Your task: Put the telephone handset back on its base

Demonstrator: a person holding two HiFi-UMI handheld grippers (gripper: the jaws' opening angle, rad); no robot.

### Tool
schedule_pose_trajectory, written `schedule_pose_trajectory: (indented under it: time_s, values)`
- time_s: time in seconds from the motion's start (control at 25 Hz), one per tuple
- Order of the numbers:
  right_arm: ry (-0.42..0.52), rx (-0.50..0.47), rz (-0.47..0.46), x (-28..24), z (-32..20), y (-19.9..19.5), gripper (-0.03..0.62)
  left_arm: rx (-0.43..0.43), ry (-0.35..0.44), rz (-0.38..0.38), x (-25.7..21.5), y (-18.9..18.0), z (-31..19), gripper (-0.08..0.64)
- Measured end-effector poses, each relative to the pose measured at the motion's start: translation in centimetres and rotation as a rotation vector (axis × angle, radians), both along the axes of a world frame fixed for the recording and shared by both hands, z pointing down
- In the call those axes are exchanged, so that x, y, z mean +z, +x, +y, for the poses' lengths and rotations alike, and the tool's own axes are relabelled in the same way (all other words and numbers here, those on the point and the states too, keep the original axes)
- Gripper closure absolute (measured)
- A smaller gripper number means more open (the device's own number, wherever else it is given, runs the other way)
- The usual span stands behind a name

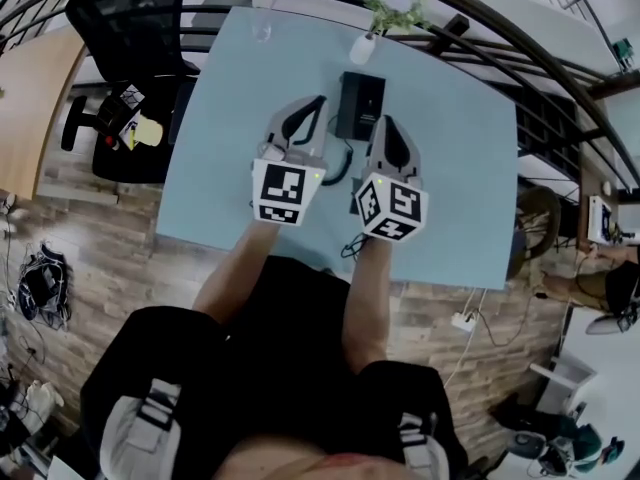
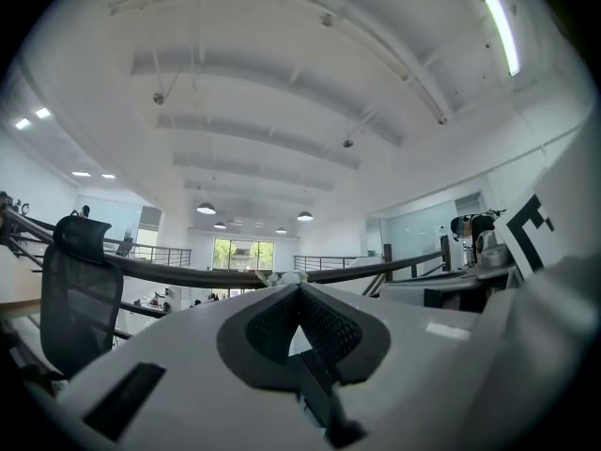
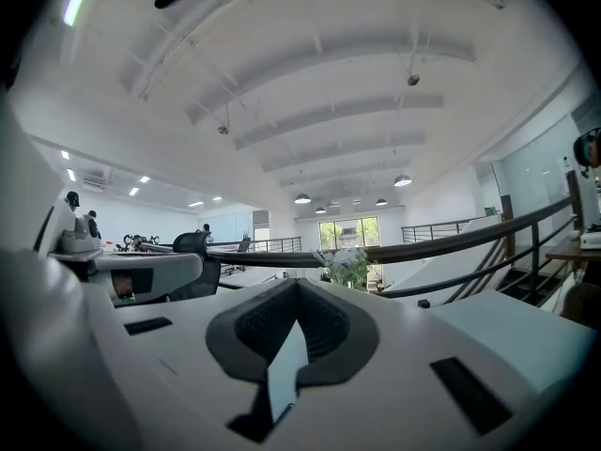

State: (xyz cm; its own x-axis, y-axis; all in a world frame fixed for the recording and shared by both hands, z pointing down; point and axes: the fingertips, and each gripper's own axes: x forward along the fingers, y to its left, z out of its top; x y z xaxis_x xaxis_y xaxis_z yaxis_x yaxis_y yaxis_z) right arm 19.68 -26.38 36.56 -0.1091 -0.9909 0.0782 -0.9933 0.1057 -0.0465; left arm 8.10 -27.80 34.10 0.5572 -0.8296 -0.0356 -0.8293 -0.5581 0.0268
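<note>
Left gripper (image 1: 316,103) and right gripper (image 1: 384,121) flank the near end of the black telephone (image 1: 360,103) on the blue surface (image 1: 460,168) — both have jaws together, empty.

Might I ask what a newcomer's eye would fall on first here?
The left hand-held gripper and right hand-held gripper, shut and empty, hover over a pale blue table. Between their tips lies a black telephone, with a white vase of flowers near the far edge.
</note>
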Motion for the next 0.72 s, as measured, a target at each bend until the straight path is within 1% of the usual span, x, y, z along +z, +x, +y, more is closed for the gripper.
schedule_pose_trajectory:
  time_s: [0.16,0.4,0.72]
  values:
    - [0.002,-0.022,-0.002,-0.1,0.0,-0.3,0.6,-0.009,0.011,-0.005,-0.1,0.0,0.0,0.56]
    - [0.01,-0.048,0.004,-0.4,0.1,-0.3,0.6,0.008,0.015,0.001,-0.4,1.1,0.2,0.56]
    - [0.009,-0.073,-0.002,-0.1,0.1,0.1,0.6,-0.009,-0.001,-0.005,0.3,1.6,0.0,0.56]
